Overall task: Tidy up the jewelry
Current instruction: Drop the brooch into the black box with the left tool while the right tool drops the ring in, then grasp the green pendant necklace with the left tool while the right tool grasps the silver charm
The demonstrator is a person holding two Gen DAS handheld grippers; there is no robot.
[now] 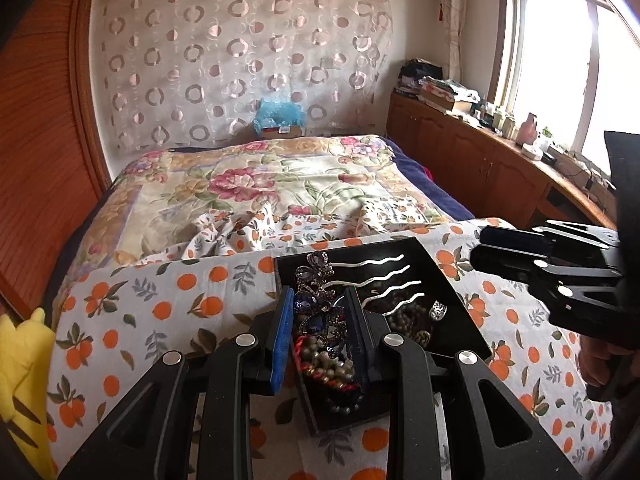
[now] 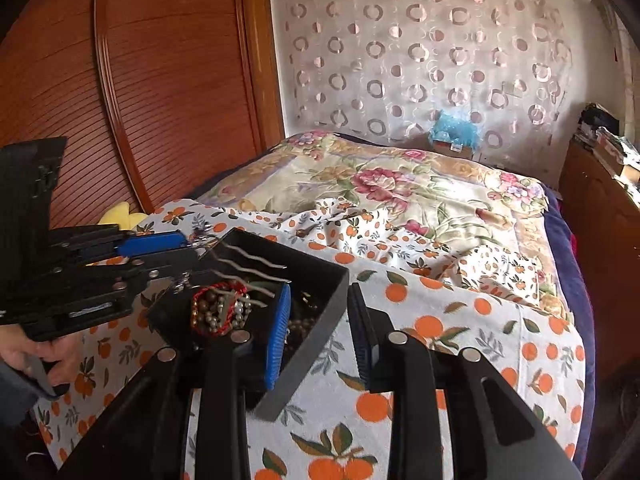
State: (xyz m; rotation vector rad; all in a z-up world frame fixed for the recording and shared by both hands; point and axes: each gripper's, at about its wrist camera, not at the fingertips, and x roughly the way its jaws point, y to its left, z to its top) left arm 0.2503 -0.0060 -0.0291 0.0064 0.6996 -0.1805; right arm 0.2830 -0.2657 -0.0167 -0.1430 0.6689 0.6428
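Black plastic forms the jewelry tray [image 1: 434,276], which sits on an orange-print cloth [image 1: 160,304] spread over the bed [image 1: 240,176]. The left tongs [image 1: 320,332] are clenched on a purple rhinestone hairpiece [image 1: 316,300], holding it above the tray's near corner, over a heap of pearl and red-cord bracelets [image 1: 332,372]. Wavy silver hairpins [image 1: 384,276] lie farther back. The right tongs [image 2: 320,332] look released, apparently straddling the tray's wall.
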